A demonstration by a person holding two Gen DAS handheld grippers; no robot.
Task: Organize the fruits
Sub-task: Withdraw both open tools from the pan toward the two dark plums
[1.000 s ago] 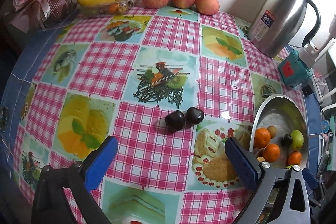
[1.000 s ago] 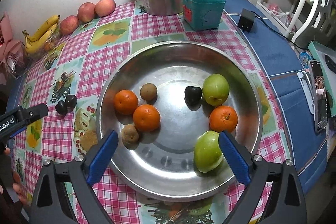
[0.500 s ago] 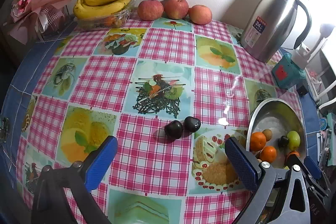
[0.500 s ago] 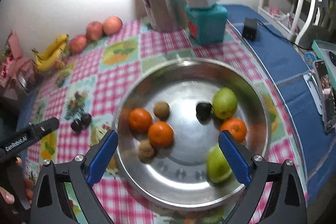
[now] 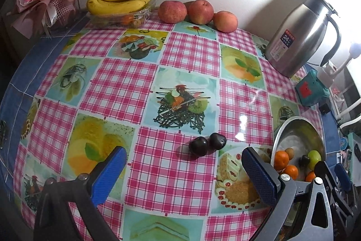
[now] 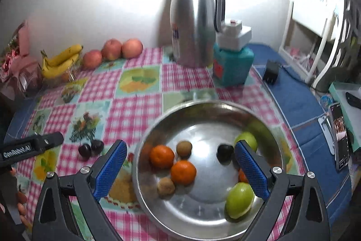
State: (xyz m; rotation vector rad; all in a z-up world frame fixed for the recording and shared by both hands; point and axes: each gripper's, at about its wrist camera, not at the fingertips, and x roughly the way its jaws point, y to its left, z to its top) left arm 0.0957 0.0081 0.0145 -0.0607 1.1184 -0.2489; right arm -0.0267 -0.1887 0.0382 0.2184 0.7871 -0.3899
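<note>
Dark plums (image 5: pixel 207 143) — two, touching — are seen on the checked cloth, straight ahead of the left gripper (image 5: pixel 180 169), which is held wide open and empty. No obstacle is noted between. Steel bowl (image 6: pixel 158 128) lies to their right, under the right gripper (image 6: pixel 180 169) — likewise open, empty, farther off.

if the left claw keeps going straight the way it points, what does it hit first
Most likely the two dark plums lying side by side on the tablecloth, just ahead of the open left claw. Depth is unclear; it could touch the cloth first.
</note>
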